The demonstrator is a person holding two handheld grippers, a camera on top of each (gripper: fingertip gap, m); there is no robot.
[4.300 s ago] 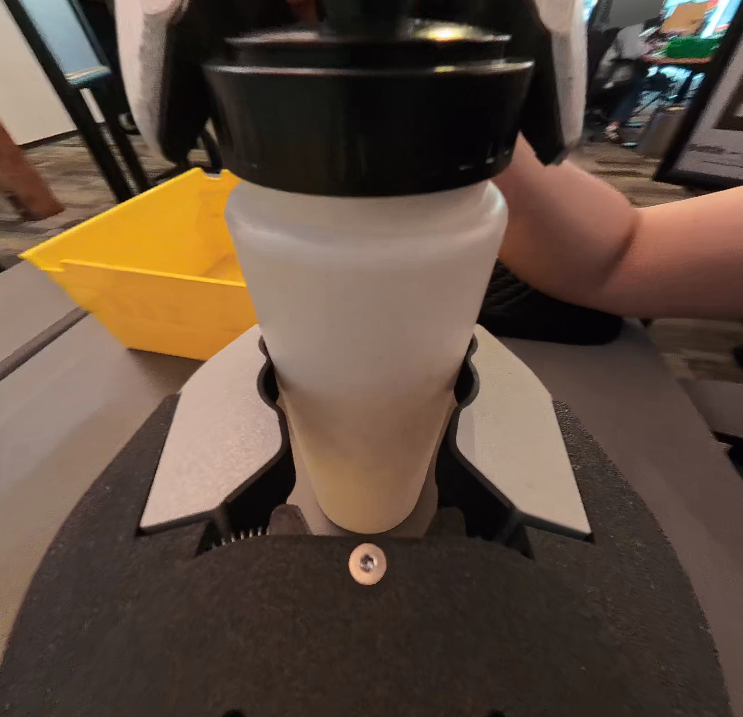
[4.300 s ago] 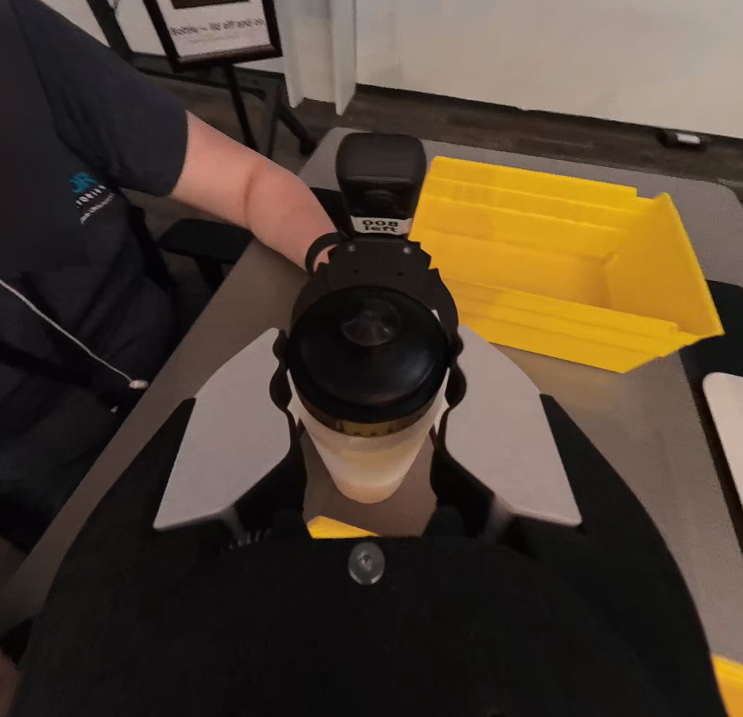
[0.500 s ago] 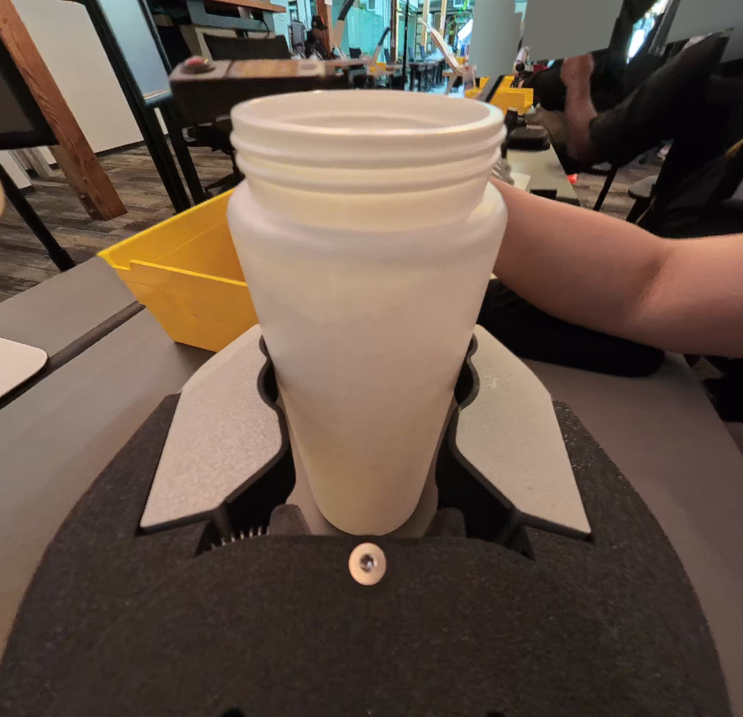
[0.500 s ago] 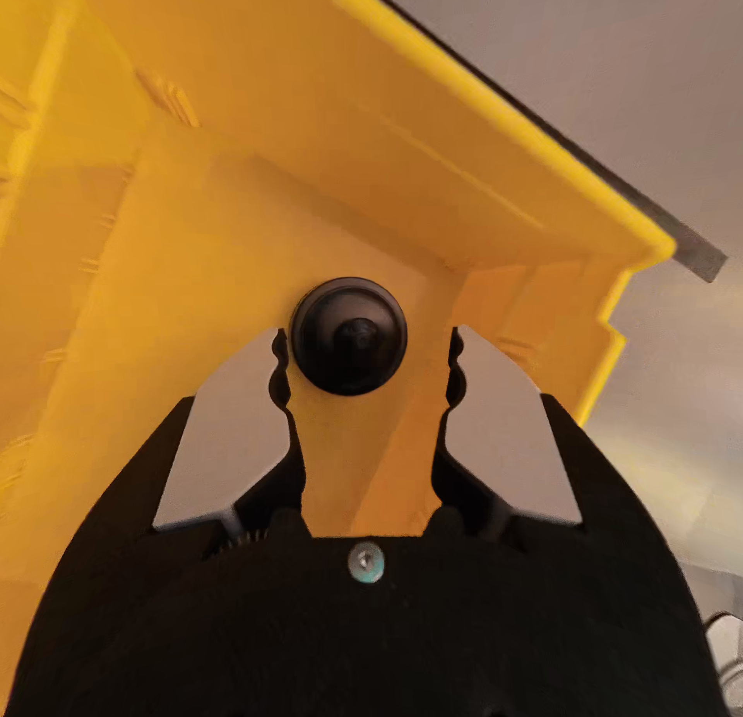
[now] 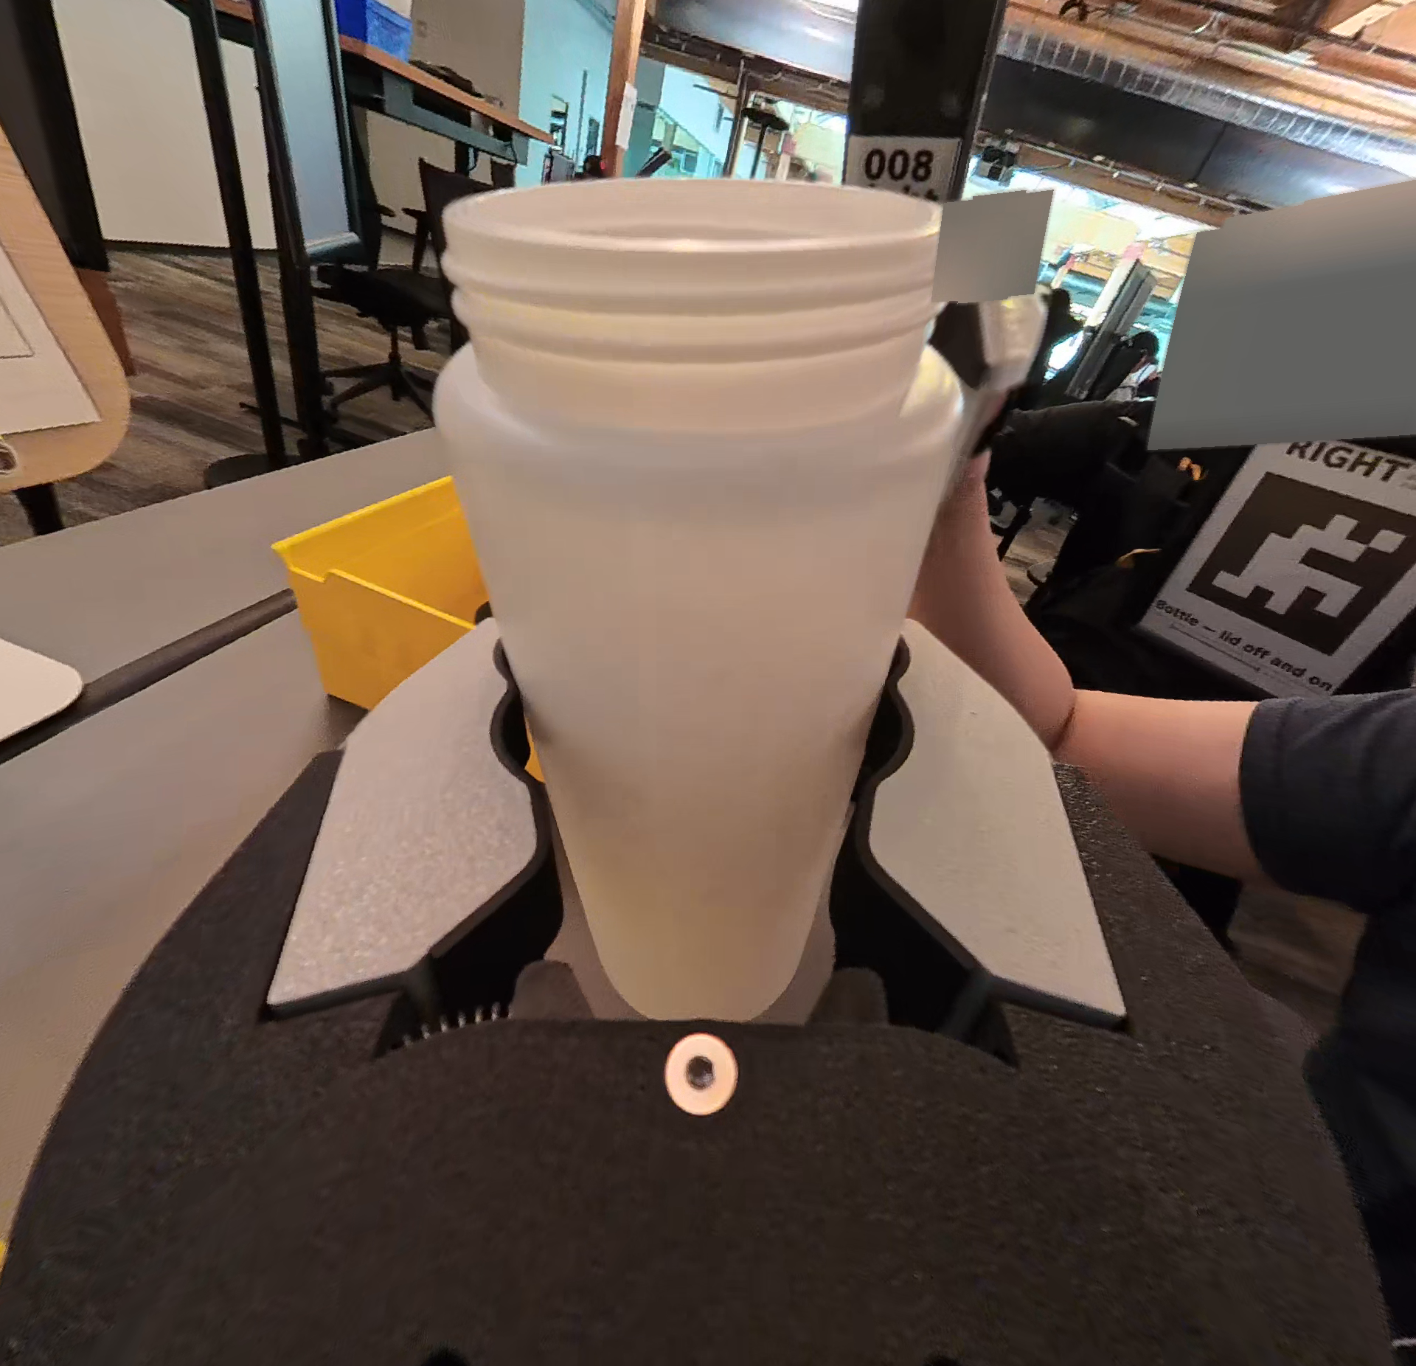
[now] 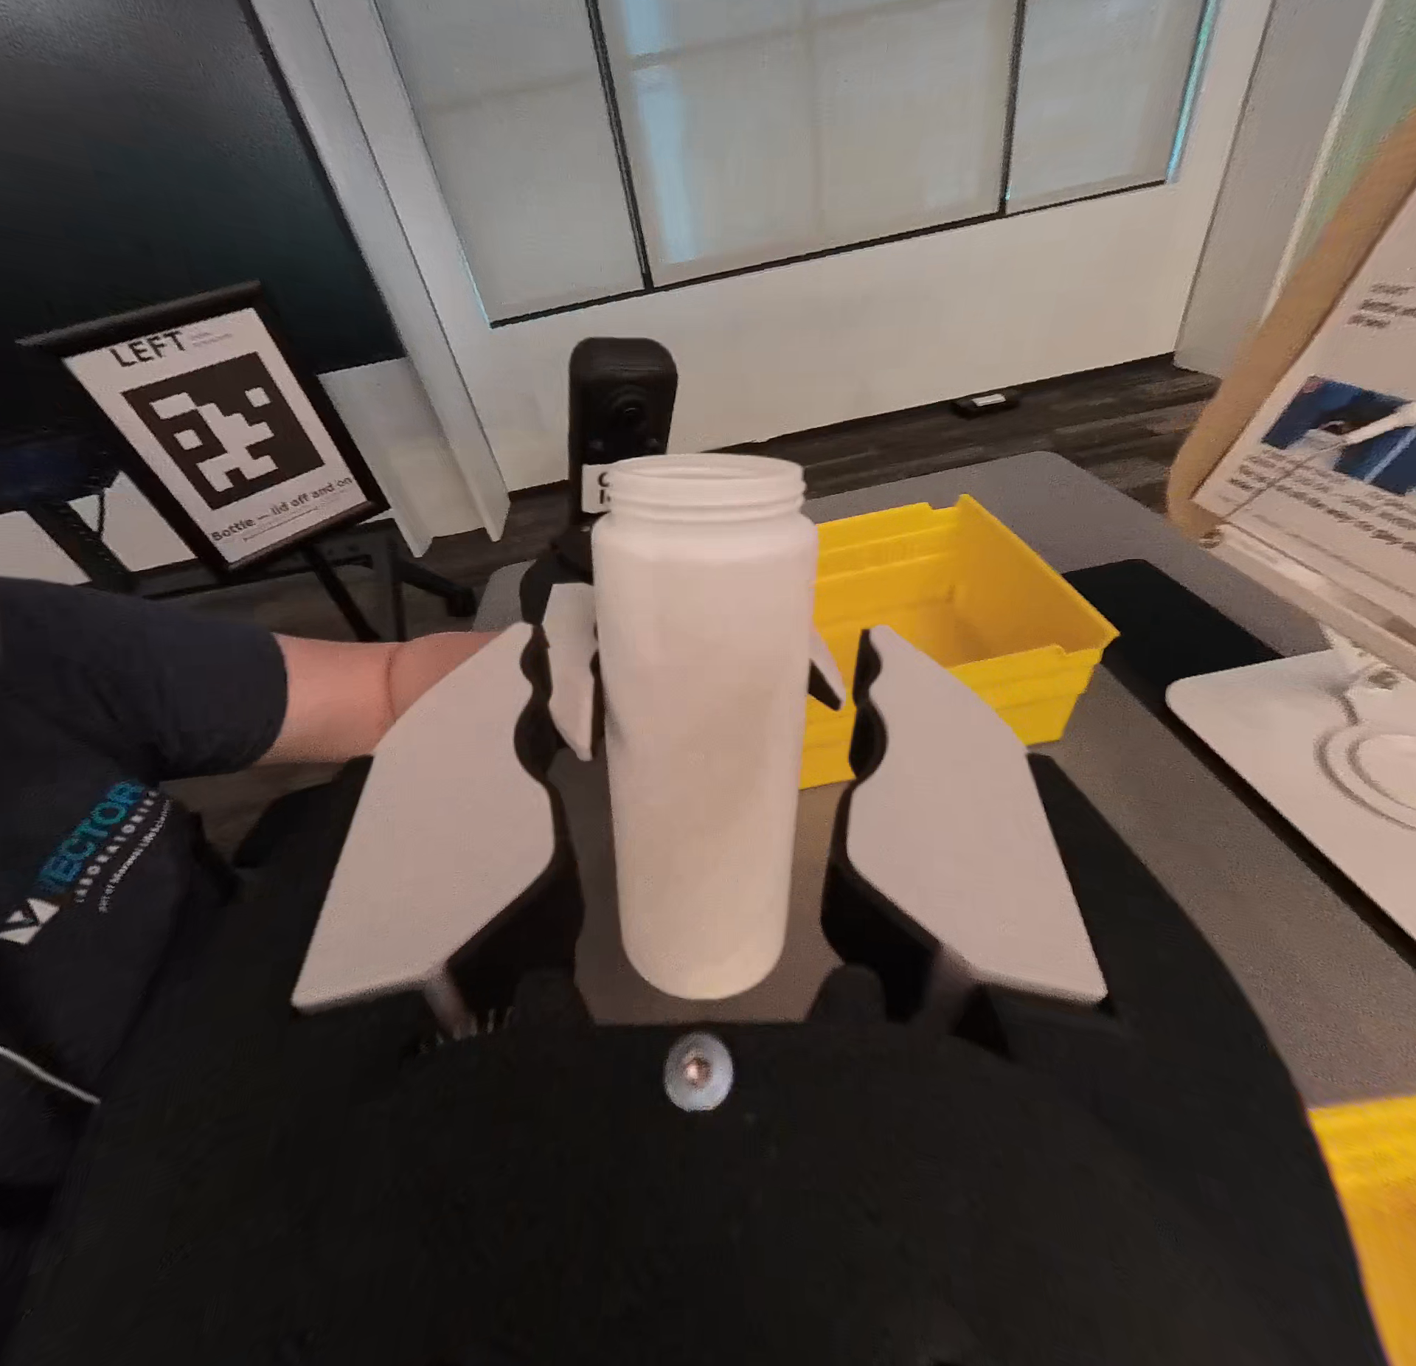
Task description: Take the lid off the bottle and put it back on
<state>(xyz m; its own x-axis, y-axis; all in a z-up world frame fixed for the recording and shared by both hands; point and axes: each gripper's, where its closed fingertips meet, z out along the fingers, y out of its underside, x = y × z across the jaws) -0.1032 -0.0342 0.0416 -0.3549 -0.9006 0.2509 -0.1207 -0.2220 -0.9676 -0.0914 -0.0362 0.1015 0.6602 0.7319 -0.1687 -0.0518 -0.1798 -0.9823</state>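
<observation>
A white translucent bottle (image 5: 689, 563) stands upright with its threaded neck open and no lid on it. My left gripper (image 5: 701, 685) is shut on its lower body. In the right wrist view the bottle (image 6: 701, 716) stands between the fingers of my right gripper (image 6: 701, 639), which is open and empty, with a gap on each side. The left gripper's fingers (image 6: 571, 670) clamp the bottle from the far side. In the left wrist view the right gripper's black housing (image 5: 919, 65) rises behind the bottle. The lid is not in view.
A yellow bin (image 6: 958, 616) sits on the grey table (image 5: 153, 793) behind the bottle; it also shows in the left wrist view (image 5: 368, 624). Another yellow edge (image 6: 1364, 1214) is at the lower right. A white pad (image 6: 1302, 754) lies to the right. A person's arm (image 6: 368, 685) reaches in from the left. Some 7 centimetres of space lies between my two pairs of fingers.
The black lid, on the bottle 4.3 s ago, lay in a yellow bin under my open right gripper half a second ago. That gripper has since swung to face the bottle. The left grip is unchanged.
</observation>
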